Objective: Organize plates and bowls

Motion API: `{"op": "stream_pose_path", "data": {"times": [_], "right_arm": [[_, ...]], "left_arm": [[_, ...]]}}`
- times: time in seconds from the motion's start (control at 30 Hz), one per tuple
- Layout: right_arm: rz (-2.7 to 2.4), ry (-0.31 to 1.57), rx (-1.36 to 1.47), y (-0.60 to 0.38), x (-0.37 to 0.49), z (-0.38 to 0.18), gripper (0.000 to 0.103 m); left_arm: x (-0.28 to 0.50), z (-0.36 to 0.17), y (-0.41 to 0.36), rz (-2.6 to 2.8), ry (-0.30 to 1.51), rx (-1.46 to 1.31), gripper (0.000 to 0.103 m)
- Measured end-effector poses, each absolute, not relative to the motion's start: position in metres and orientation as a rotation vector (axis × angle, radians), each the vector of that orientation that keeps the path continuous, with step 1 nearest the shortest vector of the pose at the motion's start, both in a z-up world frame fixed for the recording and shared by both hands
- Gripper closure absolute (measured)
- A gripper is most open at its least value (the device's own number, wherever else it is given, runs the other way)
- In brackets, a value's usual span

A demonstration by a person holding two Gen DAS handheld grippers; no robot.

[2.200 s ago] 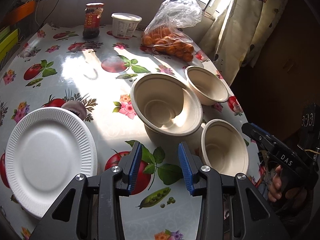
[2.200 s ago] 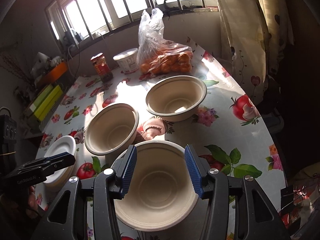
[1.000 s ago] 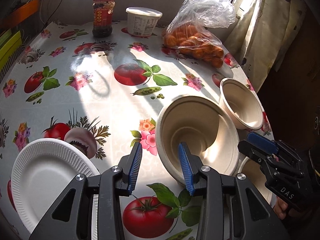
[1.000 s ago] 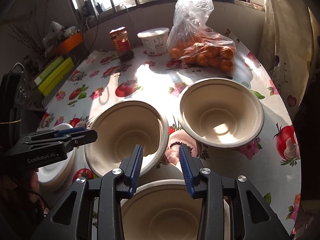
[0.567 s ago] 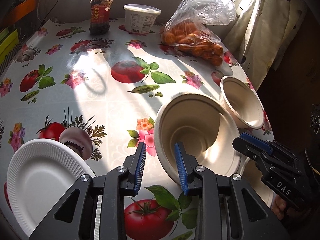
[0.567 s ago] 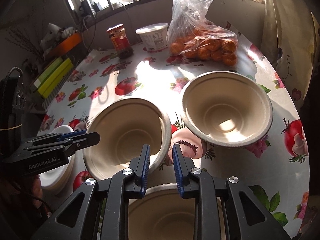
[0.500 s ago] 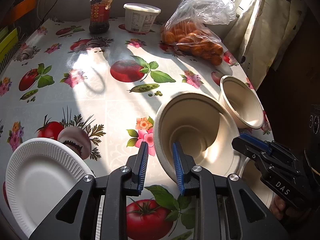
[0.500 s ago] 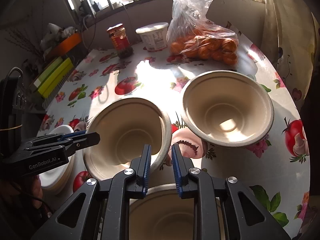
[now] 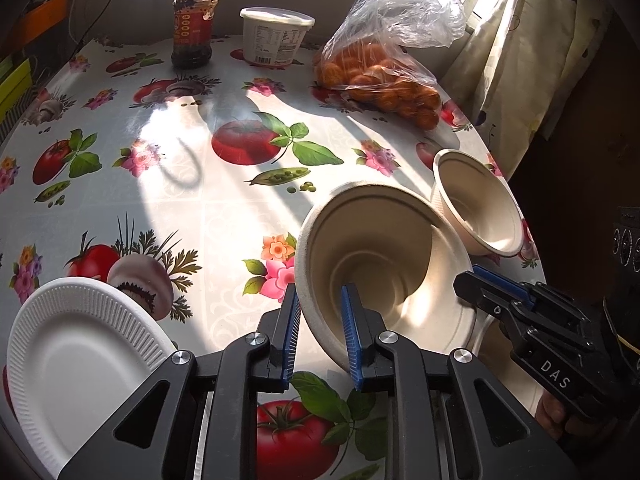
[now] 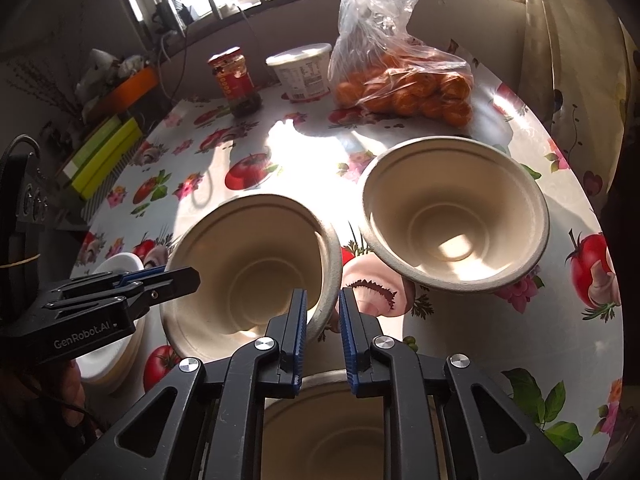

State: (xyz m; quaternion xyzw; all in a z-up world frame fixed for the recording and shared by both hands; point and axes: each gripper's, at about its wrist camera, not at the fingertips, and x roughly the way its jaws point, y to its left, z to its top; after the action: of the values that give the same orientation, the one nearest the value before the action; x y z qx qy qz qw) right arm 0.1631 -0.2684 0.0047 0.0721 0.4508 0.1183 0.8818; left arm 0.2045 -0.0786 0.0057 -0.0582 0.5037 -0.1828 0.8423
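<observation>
Left wrist view: the left gripper (image 9: 320, 330) has its two blue pads clamped on the near wall of the middle bowl (image 9: 396, 264), one pad outside the rim and one inside, and the bowl is tilted with its mouth toward the camera. In the right wrist view, the right gripper (image 10: 323, 334) pinches the opposite side of that same middle bowl (image 10: 248, 276), its pads straddling the rim, so both claws grip one bowl between them. Three beige bowls can be counted: the held one, a far bowl (image 10: 456, 220) just beside it toward the window, and a near bowl (image 10: 320, 420) directly under the right gripper's fingers, only partly in view. One white ribbed paper plate (image 9: 76, 364) lies at the table's near left edge, well apart from the bowls; whether more plates sit under it I cannot tell. All of this rests on a tablecloth (image 9: 192, 208) printed with tomatoes, mushrooms and flowers. At the far side of the table stand one dark jar (image 9: 194, 26) with a red label, one white lidded tub (image 9: 276, 36) beside it, and one clear plastic bag of oranges (image 9: 380, 72) nearest the curtain (image 9: 532, 40).
</observation>
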Motion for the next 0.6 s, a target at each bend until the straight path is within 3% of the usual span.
{"op": "stream_pose_path", "data": {"times": [0.6], "right_arm": [[0.243, 0.910, 0.169, -0.2682, 0.1576, 0.0136, 0.087]], "left_arm": [[0.1988, 0.0153, -0.0768, -0.380, 1.036, -0.111, 0.081]]}}
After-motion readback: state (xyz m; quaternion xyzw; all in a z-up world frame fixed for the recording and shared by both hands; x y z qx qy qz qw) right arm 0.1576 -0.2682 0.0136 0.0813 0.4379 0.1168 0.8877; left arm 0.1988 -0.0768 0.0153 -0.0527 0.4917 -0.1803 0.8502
